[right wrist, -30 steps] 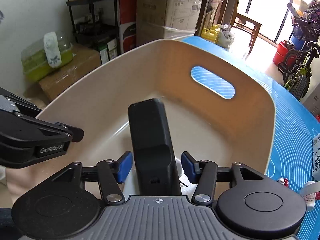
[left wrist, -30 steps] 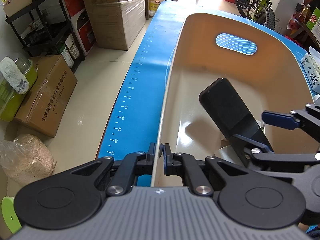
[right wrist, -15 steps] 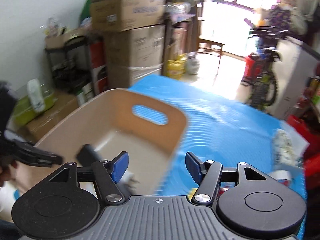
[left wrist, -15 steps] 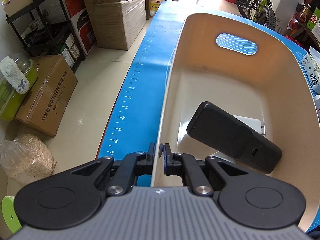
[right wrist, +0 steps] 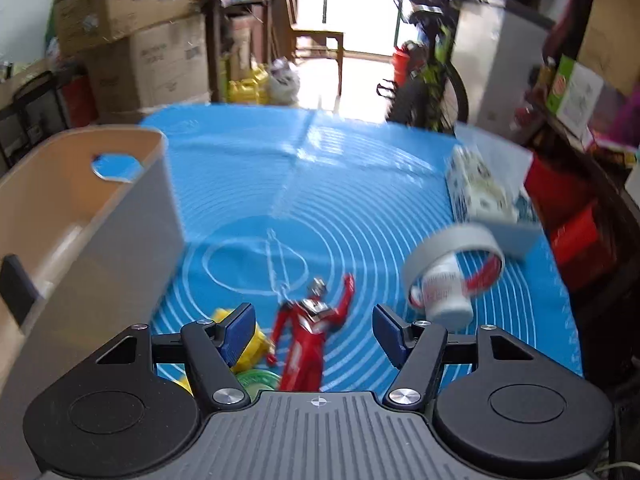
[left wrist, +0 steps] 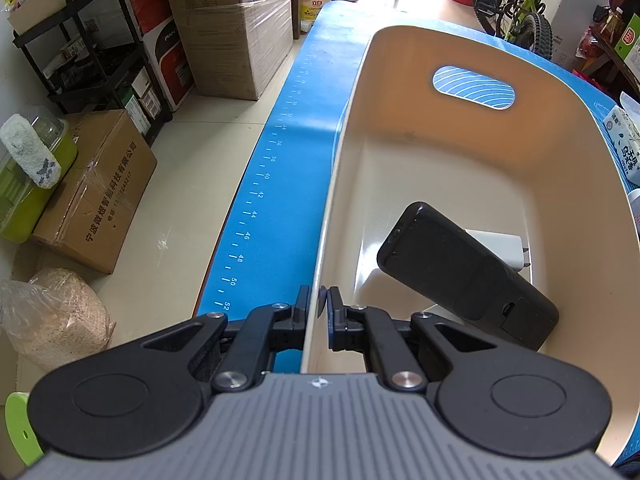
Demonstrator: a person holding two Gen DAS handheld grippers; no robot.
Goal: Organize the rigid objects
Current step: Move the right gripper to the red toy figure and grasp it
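My left gripper [left wrist: 319,312] is shut on the near rim of the beige bin [left wrist: 340,152]. Inside the bin a black rectangular device [left wrist: 464,276] lies tilted on a white charger [left wrist: 500,246]. My right gripper [right wrist: 314,330] is open and empty above the blue mat [right wrist: 360,184], to the right of the bin [right wrist: 80,216]. Between its fingers lies a red and silver toy figure [right wrist: 310,332]. A yellow toy [right wrist: 256,344] lies by the left finger. A grey tape roll [right wrist: 452,254] and a white bottle [right wrist: 444,292] lie to the right.
A tissue pack [right wrist: 478,186] lies at the mat's far right and shows in the left wrist view [left wrist: 626,144]. A green round object [right wrist: 256,382] lies near the yellow toy. Cardboard boxes [left wrist: 236,28], a black rack [left wrist: 88,52] and a bicycle [left wrist: 516,4] stand around the table.
My right gripper let go of the black device, which now lies in the bin, and swung right out of the bin over the mat. The left gripper has not moved.
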